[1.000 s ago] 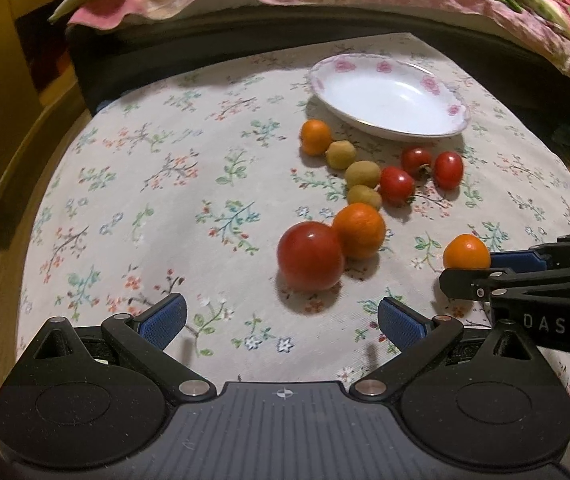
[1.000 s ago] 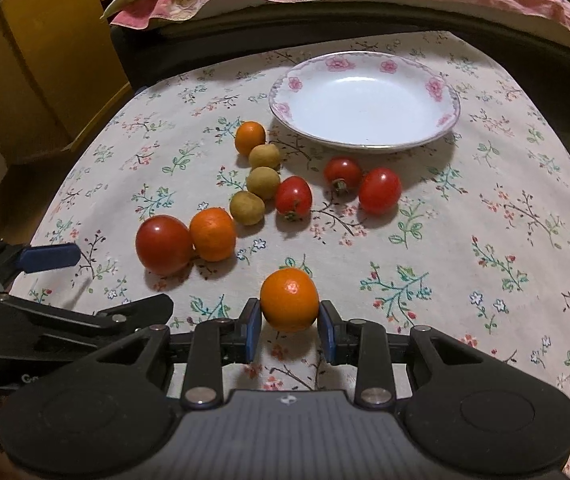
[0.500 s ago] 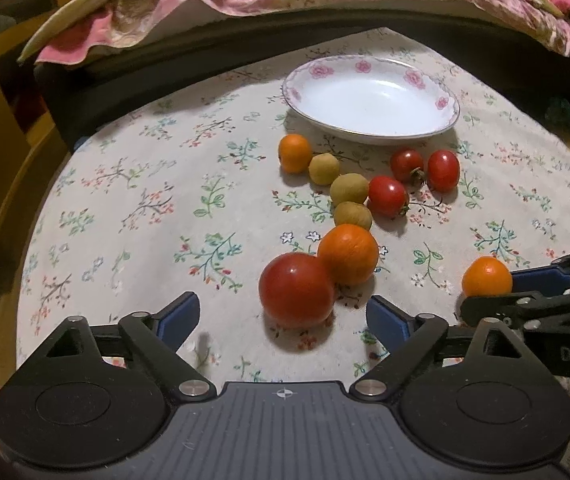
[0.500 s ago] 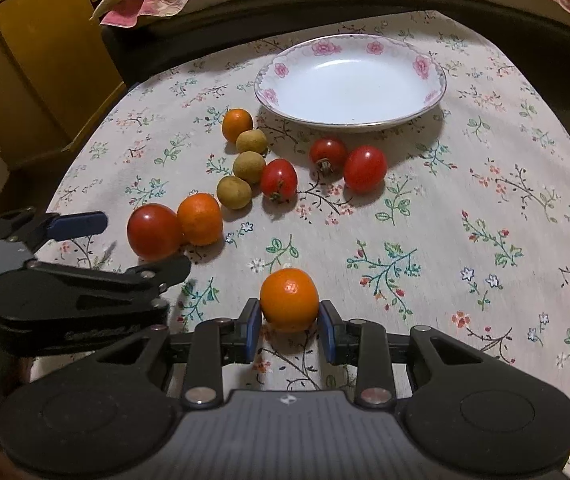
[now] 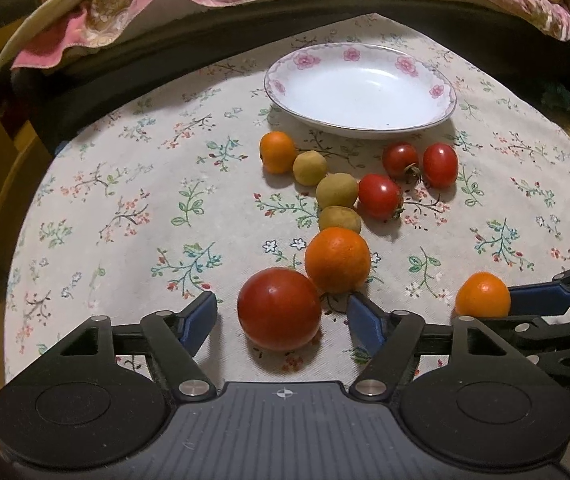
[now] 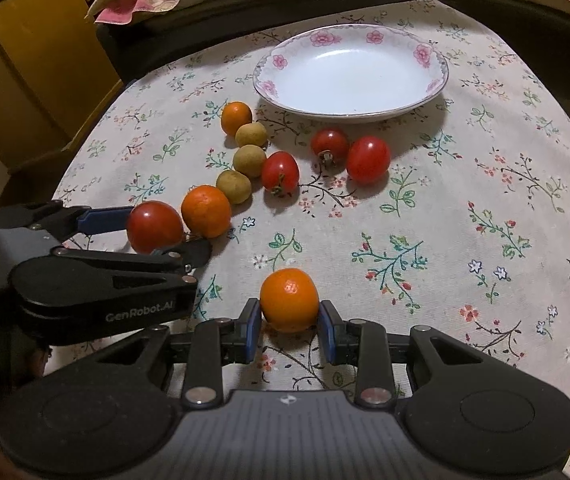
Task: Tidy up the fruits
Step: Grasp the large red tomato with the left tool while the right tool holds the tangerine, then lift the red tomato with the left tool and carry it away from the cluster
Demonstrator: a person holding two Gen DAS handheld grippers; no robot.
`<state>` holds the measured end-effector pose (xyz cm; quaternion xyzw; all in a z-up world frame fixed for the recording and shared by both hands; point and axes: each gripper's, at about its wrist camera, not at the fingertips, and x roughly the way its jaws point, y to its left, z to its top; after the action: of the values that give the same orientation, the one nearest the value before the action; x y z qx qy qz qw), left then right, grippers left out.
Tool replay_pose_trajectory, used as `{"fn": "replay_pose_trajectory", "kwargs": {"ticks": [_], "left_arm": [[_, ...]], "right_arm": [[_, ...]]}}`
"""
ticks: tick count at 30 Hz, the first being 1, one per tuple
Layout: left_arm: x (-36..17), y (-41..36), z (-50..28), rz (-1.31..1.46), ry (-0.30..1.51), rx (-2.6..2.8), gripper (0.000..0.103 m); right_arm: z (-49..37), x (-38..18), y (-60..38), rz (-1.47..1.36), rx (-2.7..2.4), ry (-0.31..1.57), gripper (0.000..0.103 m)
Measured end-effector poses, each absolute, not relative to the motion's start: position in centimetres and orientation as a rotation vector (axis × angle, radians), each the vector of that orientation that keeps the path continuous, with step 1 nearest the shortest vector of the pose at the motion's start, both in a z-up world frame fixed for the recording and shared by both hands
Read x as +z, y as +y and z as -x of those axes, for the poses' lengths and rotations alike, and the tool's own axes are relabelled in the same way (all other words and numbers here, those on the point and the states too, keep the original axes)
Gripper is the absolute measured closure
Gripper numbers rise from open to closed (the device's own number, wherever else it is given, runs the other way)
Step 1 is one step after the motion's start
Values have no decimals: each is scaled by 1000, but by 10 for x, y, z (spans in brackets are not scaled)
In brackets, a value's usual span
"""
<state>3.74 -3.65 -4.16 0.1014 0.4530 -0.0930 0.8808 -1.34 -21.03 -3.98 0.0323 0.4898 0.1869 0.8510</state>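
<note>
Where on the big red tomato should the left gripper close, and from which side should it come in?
Grip the big red tomato across its widest middle, coming in low from the near side, as the open left gripper already straddles it. It is round and smooth, so a grip above the middle would likely slip. The large orange touches its far right, so keep that finger short of it.
</note>
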Motion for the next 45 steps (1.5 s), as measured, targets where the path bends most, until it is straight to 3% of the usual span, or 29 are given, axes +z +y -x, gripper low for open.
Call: {"fn": "replay_pose_trajectory", "kwargs": {"ticks": [4,12,14,24,45], "left_arm": [[-45,-33,-39,-158,968,-196,17],[-44,-34,-40,-156,978,-185,17],[-43,-36,-38,-171,971,-192,19],[-35,-42,-37,-206,982,-212,54],[-26,-38,-23,-222,959,-209,54]], "right_arm": [[12,-40,-210,-69,393,1031,69],[13,-41,-211,-73,392,1029,69],[14,-40,-211,-75,391,1029,69],[14,-33,-222,-113,366,1010,69],[18,-13,-197,-69,389,926,69]]}}
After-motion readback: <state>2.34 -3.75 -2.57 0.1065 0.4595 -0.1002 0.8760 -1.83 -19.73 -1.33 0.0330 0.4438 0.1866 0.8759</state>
